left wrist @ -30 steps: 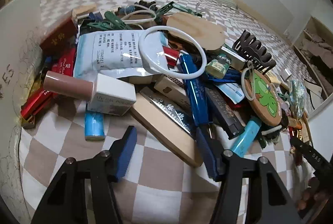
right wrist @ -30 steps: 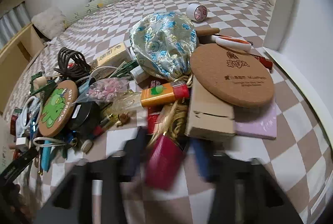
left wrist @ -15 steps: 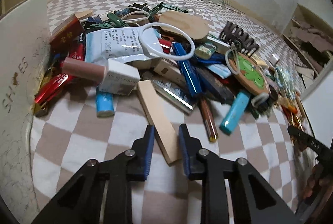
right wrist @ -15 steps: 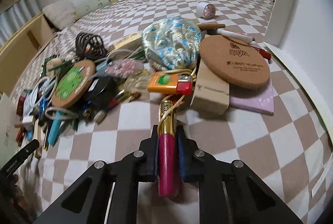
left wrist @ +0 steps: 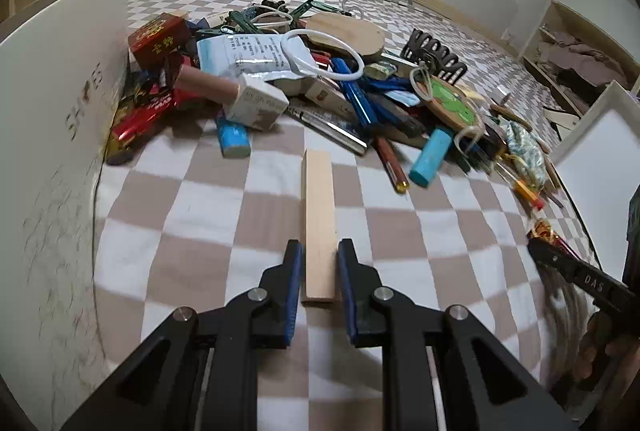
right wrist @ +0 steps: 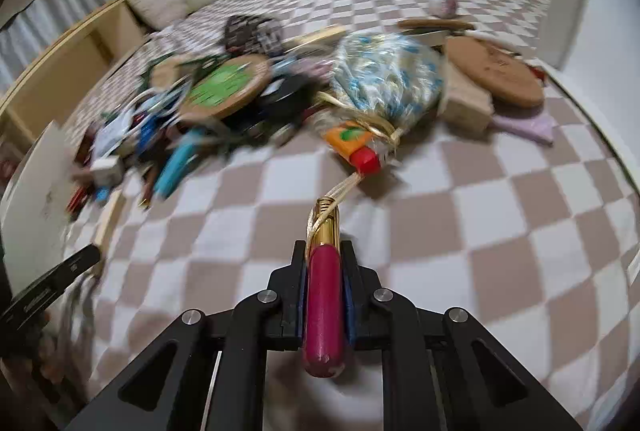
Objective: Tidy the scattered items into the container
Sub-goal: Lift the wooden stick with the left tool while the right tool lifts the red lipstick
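Observation:
My left gripper (left wrist: 318,251) is shut on a pale wooden block (left wrist: 318,215) and holds its near end above the checkered cloth (left wrist: 224,215). My right gripper (right wrist: 323,251) is shut on a magenta and gold tube (right wrist: 323,295), with a gold ribbon (right wrist: 344,187) caught on its tip and trailing to the pile. A heap of scattered items (left wrist: 320,91) lies ahead: pens, lighters, boxes, a white ring, a green coaster. A white container wall (left wrist: 60,111) stands at the left of the left wrist view.
A second white box wall (left wrist: 600,151) stands at the right. In the right wrist view a blue patterned pouch (right wrist: 388,75), a cork coaster (right wrist: 496,75) and an orange bottle (right wrist: 352,143) lie ahead. The other gripper (right wrist: 48,283) shows at the left edge.
Both grippers closed on their items and pulled back from the pile. The wooden block came out of the heap. The tube was lifted away, dragging the gold ribbon.

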Action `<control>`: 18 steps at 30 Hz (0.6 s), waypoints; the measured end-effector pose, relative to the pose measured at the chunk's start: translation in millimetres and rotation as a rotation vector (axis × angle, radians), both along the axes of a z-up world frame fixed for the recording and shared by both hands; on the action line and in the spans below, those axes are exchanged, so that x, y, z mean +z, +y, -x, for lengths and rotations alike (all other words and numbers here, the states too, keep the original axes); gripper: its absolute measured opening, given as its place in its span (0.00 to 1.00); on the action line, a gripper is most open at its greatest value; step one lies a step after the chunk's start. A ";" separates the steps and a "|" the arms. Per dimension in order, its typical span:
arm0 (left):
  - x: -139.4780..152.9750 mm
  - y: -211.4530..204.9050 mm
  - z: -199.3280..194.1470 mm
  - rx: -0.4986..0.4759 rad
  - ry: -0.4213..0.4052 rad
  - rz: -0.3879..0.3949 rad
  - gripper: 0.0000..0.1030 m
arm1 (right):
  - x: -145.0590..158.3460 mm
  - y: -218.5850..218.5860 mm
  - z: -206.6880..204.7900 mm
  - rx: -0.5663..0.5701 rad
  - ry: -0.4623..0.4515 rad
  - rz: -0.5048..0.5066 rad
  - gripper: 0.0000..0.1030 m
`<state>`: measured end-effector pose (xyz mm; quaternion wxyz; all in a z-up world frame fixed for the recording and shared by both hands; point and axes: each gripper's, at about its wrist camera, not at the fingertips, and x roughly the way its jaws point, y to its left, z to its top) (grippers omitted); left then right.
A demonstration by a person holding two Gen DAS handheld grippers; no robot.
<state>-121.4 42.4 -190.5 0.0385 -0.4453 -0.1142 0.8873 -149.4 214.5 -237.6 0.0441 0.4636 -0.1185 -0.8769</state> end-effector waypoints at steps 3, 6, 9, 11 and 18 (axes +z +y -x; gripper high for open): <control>1.1 -1.4 -10.1 -0.012 -0.006 -0.013 0.18 | 0.7 -16.6 -14.0 0.048 0.001 0.016 0.16; 1.5 0.1 -22.6 -0.028 -0.002 -0.003 0.18 | 0.8 -32.7 -30.6 0.097 0.000 0.031 0.16; 2.1 4.6 -34.1 -0.045 0.012 0.026 0.18 | 1.7 -45.8 -40.0 0.125 -0.003 0.053 0.16; 2.2 5.7 -38.1 -0.053 0.020 0.038 0.18 | 2.4 -49.4 -47.9 0.136 -0.006 0.087 0.16; -3.9 13.4 -35.1 -0.072 0.037 0.108 0.19 | 6.2 -44.0 -62.0 0.104 -0.009 0.205 0.29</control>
